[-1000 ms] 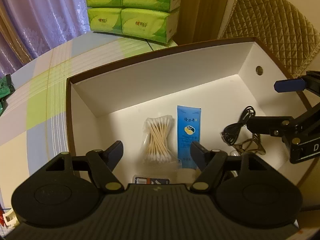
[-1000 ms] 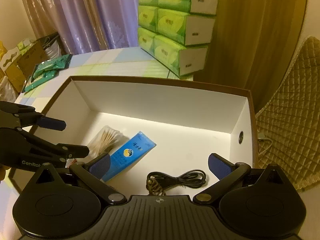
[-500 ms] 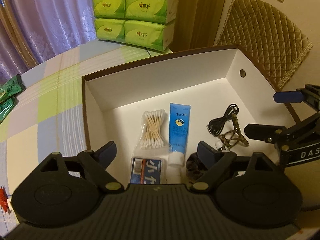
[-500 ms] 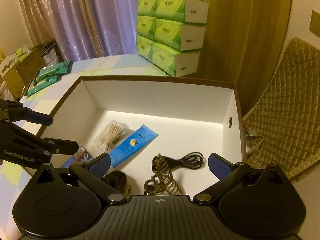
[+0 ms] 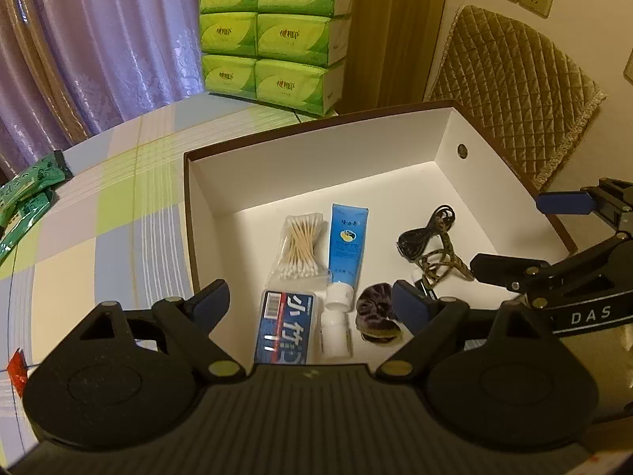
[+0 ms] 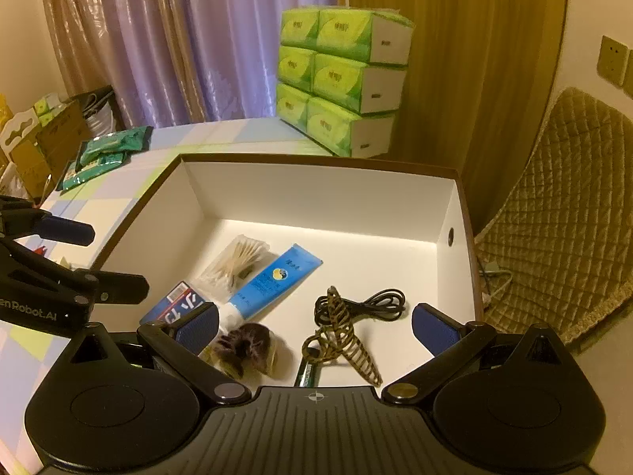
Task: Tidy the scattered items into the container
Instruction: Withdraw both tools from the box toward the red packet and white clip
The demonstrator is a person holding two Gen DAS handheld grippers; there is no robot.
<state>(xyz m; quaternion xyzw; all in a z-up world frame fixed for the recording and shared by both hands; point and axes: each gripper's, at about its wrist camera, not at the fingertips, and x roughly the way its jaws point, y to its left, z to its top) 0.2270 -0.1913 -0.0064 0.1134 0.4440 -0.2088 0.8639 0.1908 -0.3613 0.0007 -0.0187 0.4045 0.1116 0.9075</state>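
A brown-rimmed white box (image 5: 316,174) (image 6: 316,194) sits on the table. Inside lie a bag of cotton swabs (image 5: 301,243) (image 6: 242,258), a blue tube (image 5: 348,243) (image 6: 277,279), a blue pack (image 5: 285,328) (image 6: 178,308), a small white bottle (image 5: 334,334), a dark scrunchie (image 5: 376,314) (image 6: 244,346), a black cable (image 5: 425,233) (image 6: 372,304) and a brown hair claw (image 5: 441,265) (image 6: 340,328). My left gripper (image 5: 312,301) hangs open above the box's near side, holding nothing. My right gripper (image 6: 314,322) is open and empty too, over the box's near right part.
Stacked green tissue packs (image 5: 273,35) (image 6: 340,79) stand behind the box. Green sachets (image 5: 25,198) (image 6: 105,154) lie at the table's far left. A quilted chair back (image 5: 510,91) (image 6: 561,213) is right of the box. A small red item (image 5: 18,368) lies near the left table edge.
Both grippers have risen and pulled back from the box, so more of its near floor shows: the blue pack, white bottle and scrunchie have come into view. Both stay open.
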